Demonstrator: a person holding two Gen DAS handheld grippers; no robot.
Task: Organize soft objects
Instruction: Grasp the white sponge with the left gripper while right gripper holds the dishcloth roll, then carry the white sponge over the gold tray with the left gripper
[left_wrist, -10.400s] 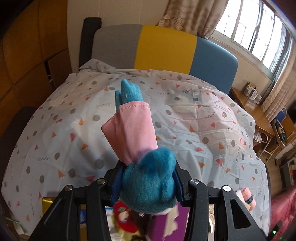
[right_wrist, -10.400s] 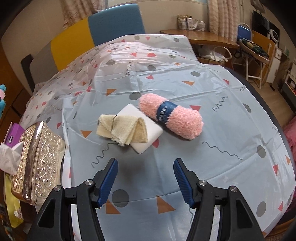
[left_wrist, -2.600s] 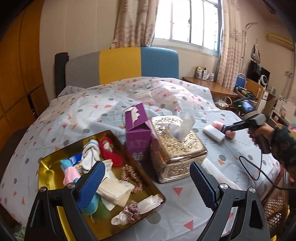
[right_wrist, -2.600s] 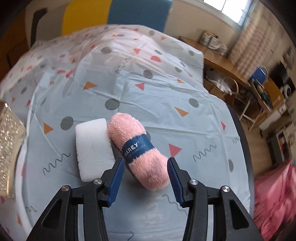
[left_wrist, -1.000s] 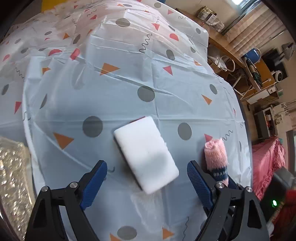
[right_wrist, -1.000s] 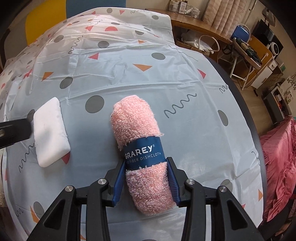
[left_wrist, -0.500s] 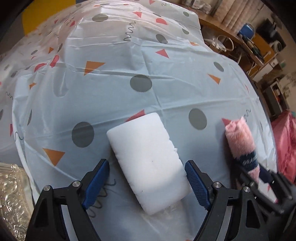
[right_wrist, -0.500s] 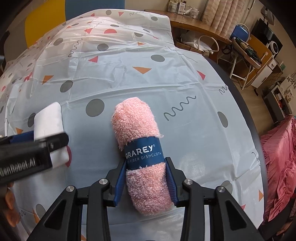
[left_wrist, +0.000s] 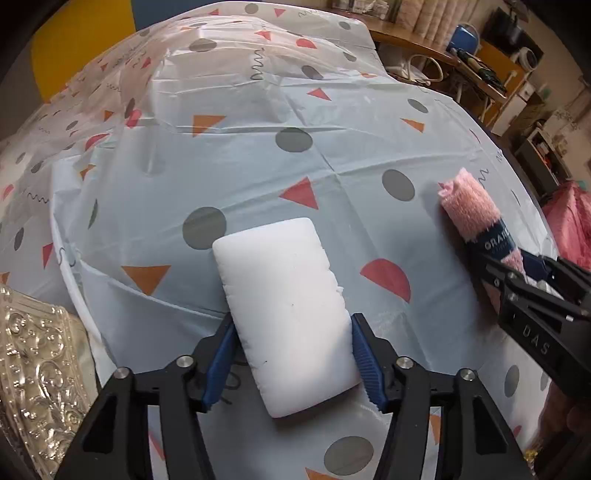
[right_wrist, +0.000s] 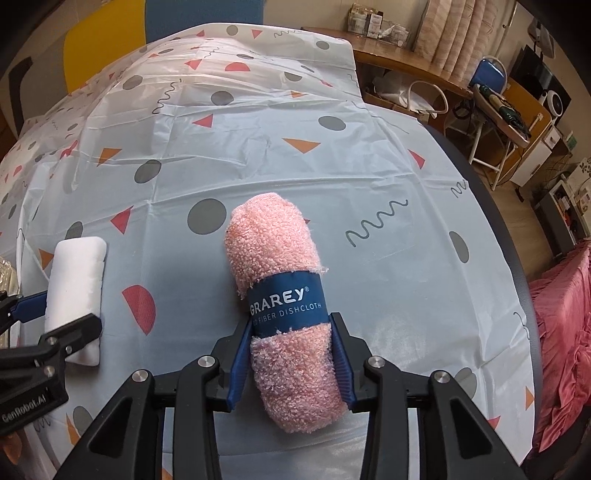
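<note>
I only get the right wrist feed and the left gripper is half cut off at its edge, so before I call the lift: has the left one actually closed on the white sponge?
Observer: Yes. In the left wrist view both blue pads press the long sides of the white sponge, held by the left gripper.
Operator: Is it gripped at the middle?
Observer: No, at the near half; the far end sticks out past the fingertips.
Operator: Anything close on its other side?
Observer: A gold embossed tissue box sits at the left edge, apart from the sponge.
Operator: And my pink dishcloth?
Observer: The right gripper pinches the pink dishcloth below its blue band.
</note>
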